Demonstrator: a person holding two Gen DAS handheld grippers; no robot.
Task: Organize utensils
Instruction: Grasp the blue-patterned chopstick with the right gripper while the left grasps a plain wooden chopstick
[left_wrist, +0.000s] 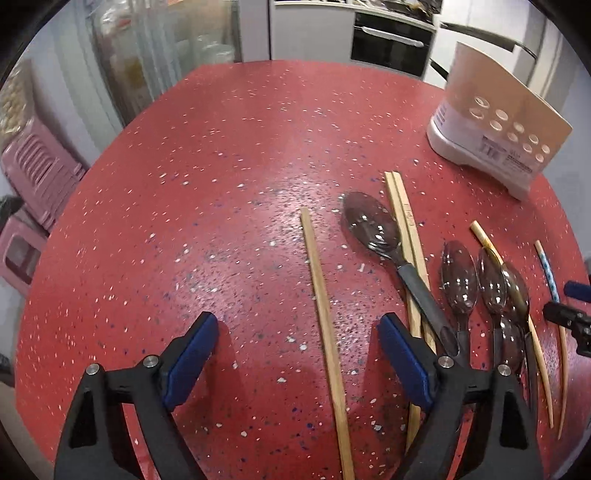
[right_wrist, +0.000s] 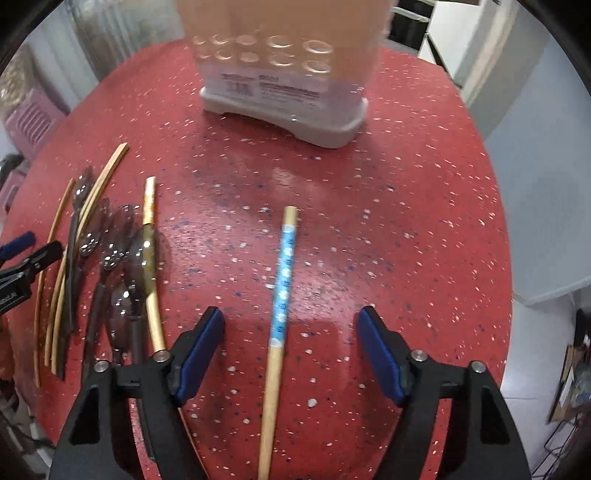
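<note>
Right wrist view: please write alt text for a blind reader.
An open gripper straddles a blue-patterned chopstick lying on a red speckled table. A utensil holder stands beyond; spoons and more chopsticks lie left.

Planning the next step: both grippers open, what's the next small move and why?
Probably lower the right gripper and close on the blue-patterned chopstick: it lies alone between the open jaws, with the utensil holder straight ahead. The left gripper similarly straddles a plain chopstick.

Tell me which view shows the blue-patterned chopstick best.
The right wrist view: the blue-patterned chopstick lies whole between the open right gripper's fingers. The left wrist view catches it only at the far right edge, small and partly hidden.
</note>
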